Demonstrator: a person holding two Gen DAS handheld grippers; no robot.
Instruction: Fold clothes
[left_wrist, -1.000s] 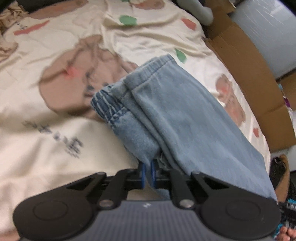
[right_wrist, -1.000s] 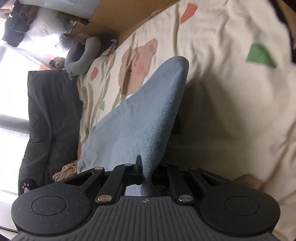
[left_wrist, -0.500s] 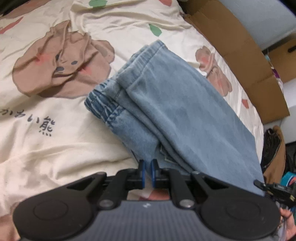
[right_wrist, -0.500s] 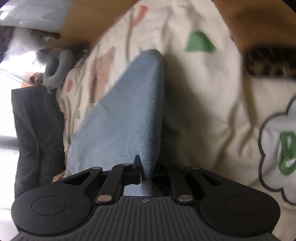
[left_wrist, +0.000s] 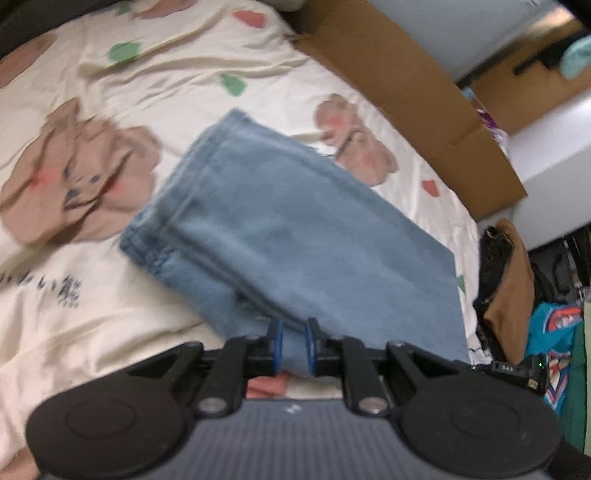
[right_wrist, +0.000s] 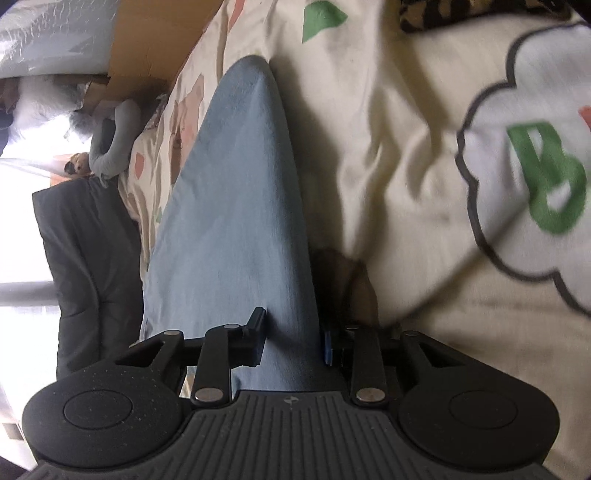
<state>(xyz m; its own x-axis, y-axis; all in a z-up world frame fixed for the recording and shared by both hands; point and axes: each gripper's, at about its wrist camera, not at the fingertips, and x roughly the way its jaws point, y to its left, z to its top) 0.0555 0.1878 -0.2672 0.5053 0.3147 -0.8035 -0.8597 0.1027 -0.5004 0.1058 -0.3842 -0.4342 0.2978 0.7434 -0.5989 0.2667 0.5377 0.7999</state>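
**Soft denim, folded thick, and both grips letting go**

Though it is only a small pair of blue jeans (left_wrist: 295, 236), the denim lies folded in several layers on the bear-print bedsheet (left_wrist: 110, 306), just on the near side of the cardboard box (left_wrist: 406, 92) at the bed's edge. It looks soft and limp, light enough to lift with one pinch, yet the stacked layers would slide apart if only the top one were caught.

Left hand-held gripper (left_wrist: 293, 345): jaws have just been parting, slightly apart, denim edge between the blue pads.

Right hand-held gripper (right_wrist: 293, 338): jaws have just been opening too, standing clear of the cloth that runs between them.

Best hold, I reckon, is the thick elastic waistband end, farther from both grippers, or a folded edge, pinching every layer.
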